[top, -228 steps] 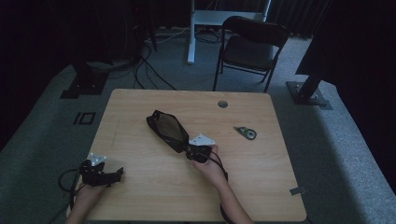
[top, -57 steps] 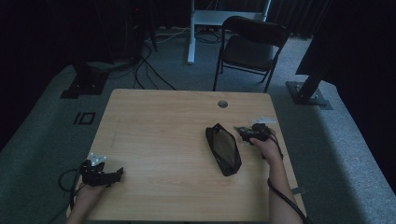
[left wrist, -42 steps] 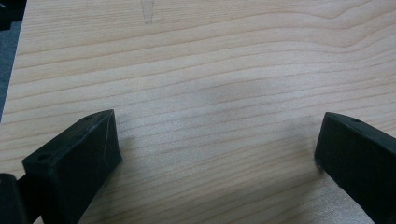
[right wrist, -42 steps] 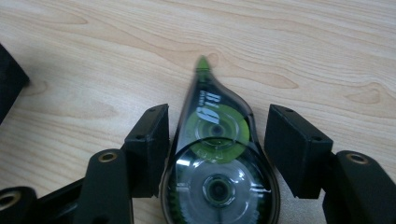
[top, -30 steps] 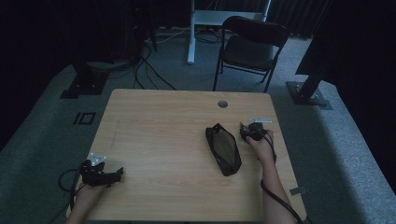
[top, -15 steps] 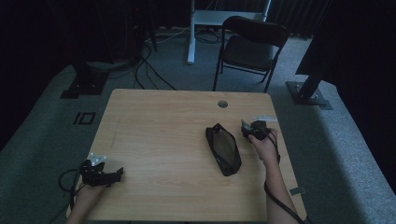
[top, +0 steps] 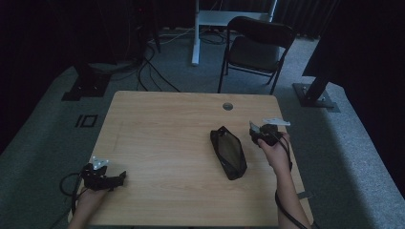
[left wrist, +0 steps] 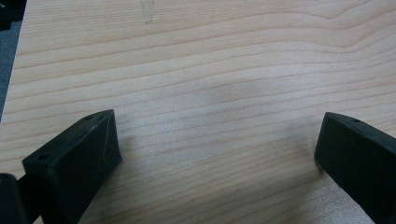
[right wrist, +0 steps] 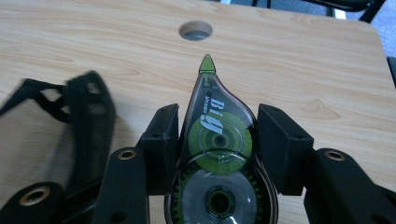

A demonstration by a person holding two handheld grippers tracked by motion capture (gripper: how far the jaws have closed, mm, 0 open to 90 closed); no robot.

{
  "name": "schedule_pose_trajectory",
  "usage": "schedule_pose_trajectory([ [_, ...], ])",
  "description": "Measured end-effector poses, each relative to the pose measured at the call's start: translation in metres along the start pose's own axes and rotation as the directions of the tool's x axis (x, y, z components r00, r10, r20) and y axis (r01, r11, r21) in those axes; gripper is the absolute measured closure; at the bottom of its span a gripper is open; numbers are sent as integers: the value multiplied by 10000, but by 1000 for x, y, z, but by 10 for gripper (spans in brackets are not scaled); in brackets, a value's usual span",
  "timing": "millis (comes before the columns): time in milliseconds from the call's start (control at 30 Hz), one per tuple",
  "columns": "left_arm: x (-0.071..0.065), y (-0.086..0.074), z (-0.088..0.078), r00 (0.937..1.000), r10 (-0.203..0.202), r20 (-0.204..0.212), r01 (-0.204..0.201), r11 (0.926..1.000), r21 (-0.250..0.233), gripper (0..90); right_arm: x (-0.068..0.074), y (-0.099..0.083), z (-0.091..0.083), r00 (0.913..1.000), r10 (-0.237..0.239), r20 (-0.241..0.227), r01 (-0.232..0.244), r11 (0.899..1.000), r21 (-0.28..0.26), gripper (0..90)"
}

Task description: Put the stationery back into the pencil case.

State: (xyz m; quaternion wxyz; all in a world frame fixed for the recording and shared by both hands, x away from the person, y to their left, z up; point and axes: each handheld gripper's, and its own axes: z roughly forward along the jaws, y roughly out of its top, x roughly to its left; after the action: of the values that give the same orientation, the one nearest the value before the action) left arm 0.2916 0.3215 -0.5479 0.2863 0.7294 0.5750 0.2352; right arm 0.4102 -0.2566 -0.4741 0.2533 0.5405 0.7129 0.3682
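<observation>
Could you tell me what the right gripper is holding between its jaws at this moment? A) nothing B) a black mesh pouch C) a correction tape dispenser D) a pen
C: in the right gripper view, the right gripper clamps the clear, green-wheeled correction tape dispenser.

A clear, teardrop-shaped correction tape dispenser (right wrist: 217, 154) with green reels sits clamped, its green tip pointing forward; a black mesh pouch (top: 229, 152) lies alongside.

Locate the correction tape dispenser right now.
The correction tape dispenser is clamped in the right gripper, tip toward the table's round hole. In the high view it sits right of the black mesh pouch.
</observation>
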Motion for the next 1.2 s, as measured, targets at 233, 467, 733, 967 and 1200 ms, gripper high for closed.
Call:
schedule_pose_trajectory([
  [233,0,0,0,10000,1,-1,-1,10000,0,3,13,6,-12,9997,-171,-186,169,9998,-103,501],
  [467,0,0,0,10000,-2,-1,2,10000,-3,2,39,15,-29,9977,-479,-483,464,9984,-308,502],
  [733,0,0,0,10000,-1,0,1,10000,-2,3,53,19,-33,9961,-470,-745,439,9981,-432,502],
  [967,0,0,0,10000,-1,-1,1,10000,-2,3,66,18,-31,9943,-553,-909,526,9981,-316,502],
  [1200,0,0,0,10000,-1,0,1,10000,-2,3,79,17,-28,9929,-689,-972,675,9976,-180,503],
])
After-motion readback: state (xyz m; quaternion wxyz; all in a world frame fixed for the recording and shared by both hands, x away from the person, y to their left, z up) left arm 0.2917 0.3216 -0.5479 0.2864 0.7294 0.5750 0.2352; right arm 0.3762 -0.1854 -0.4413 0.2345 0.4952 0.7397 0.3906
